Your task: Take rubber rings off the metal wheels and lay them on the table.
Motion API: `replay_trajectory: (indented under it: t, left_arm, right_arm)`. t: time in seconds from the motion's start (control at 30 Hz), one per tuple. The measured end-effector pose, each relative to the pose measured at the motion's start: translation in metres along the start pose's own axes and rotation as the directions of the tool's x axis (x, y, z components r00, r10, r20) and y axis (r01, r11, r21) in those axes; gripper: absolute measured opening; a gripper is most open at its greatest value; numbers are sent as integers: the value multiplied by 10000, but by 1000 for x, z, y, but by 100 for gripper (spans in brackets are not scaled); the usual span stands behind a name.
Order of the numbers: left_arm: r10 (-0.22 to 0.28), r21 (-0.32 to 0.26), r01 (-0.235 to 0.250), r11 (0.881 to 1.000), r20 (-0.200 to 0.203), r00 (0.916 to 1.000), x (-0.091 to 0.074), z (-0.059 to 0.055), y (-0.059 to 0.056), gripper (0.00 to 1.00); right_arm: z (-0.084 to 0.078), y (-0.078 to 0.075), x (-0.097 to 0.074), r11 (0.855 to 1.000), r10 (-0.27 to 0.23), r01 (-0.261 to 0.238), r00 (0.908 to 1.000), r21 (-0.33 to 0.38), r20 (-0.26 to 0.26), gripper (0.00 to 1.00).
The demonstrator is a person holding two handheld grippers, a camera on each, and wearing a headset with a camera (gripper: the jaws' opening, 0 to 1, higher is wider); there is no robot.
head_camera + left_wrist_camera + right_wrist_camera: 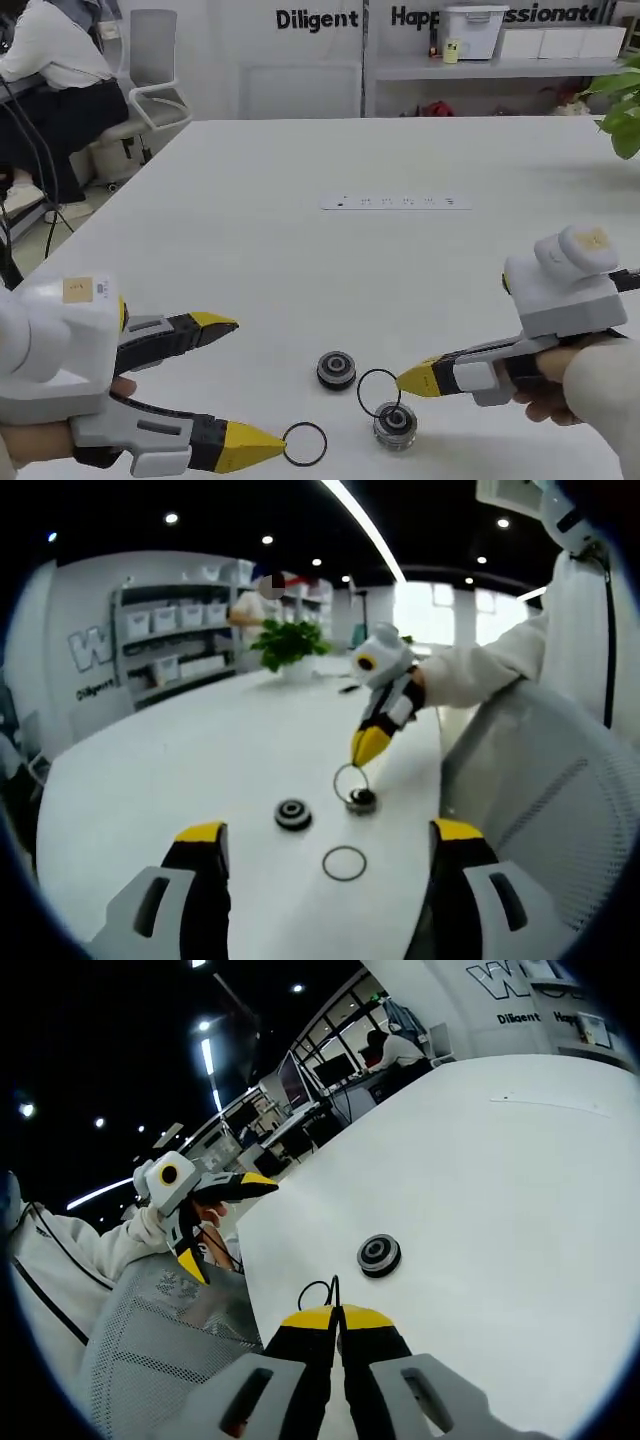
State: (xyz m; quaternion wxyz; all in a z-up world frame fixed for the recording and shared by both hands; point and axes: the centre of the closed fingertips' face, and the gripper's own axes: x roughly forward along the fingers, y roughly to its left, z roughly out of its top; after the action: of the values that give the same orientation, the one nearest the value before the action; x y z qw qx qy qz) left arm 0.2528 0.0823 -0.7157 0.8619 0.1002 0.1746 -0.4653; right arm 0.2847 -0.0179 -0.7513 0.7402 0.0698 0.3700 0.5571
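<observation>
- The right gripper (412, 381) has its fingers pressed together, pinching a rubber ring (378, 392) that hangs at their tips over a metal wheel (396, 426) on the desk (300, 270).
- The left gripper (238, 385) has its fingers spread wide, holding nothing.
- A loose ring (304, 444) lies flat just ahead of the left fingers.
- A second wheel (336, 369) stands just beside the right fingertips.

Your head view looks down across table (300, 160); both gripper views sit low, facing each other, sharing wheel (292, 814) mid-frame.
</observation>
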Motion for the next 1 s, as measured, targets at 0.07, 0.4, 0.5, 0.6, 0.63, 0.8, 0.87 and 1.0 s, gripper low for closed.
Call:
replay_trajectory:
  t: [0.07,0.4,0.5,0.6,0.63,0.8,0.87,1.0]
  left_arm:
    - [-36,59,37,10000,-151,9999,1,-3,-1,83]
    - [-156,76,160,9998,-401,9991,3,-9,-2,85]
    - [-226,97,231,9997,-502,9985,4,-12,-3,85]
    - [-304,97,310,9995,-576,9979,4,-13,-4,85]
    - [-317,119,324,9994,-604,9977,5,-14,-4,85]
    - [-389,168,401,9991,-702,9968,5,-16,-5,84]
    - [-385,192,400,9990,-759,9964,6,-17,-5,84]
    - [-456,222,476,9986,-857,9953,6,-19,-7,84]
  right_arm:
    - [2,4,1,9999,109,-109,9999,13,85,0]
    - [12,15,3,9991,427,-430,9982,57,432,0]
    - [10,19,8,9986,521,-521,9981,5,330,0]
    - [9,21,11,9981,616,-614,9979,-60,223,0]
    - [9,22,12,9979,638,-637,9978,-72,195,0]
    - [2,30,23,9961,854,-856,9963,-215,-121,0]
    - [-4,33,27,9950,963,-972,9946,-240,-377,0]
    - [-10,35,33,9941,995,-1022,9928,-374,-668,0]
